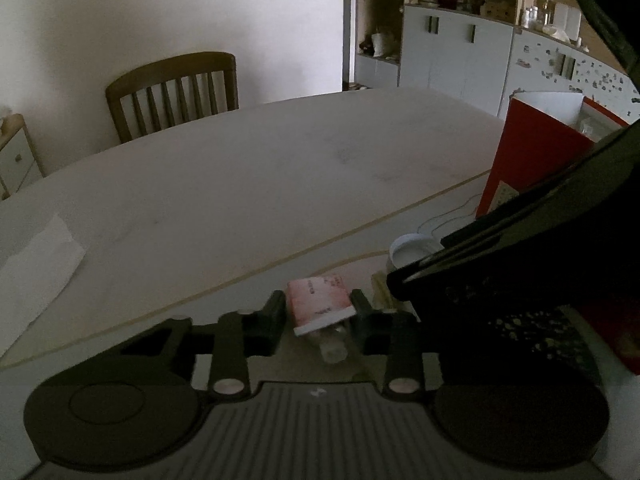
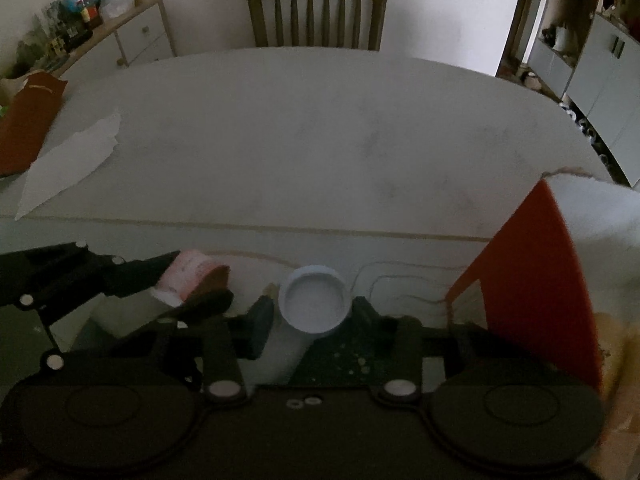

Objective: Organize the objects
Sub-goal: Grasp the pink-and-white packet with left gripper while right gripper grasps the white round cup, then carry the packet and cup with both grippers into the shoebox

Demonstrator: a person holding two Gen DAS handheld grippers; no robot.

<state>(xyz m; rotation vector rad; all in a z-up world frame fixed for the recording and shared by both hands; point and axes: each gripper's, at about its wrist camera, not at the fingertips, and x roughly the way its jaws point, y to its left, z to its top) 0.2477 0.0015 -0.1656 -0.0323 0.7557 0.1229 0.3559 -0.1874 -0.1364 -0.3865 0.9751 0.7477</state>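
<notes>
Pink tube and white bottle at the table's near edge

A pink-labelled tube [image 1: 320,300] with a white end band lies tilted close to the near edge of the table [image 1: 240,184]. Just beside it, toward the right end, a white bottle [image 2: 312,300] with a round, pale cap stands near a red open box [image 2: 532,276] at that edge.

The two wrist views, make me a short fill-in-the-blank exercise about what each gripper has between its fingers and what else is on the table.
1. The left gripper closes on a small bottle with a ____ label.
2. The right gripper has a ____ bottle between its fingers.
3. At the table's far side stands a wooden ____.
4. The tall open box on the right is ____.

Missing words: pink; white; chair; red
</notes>
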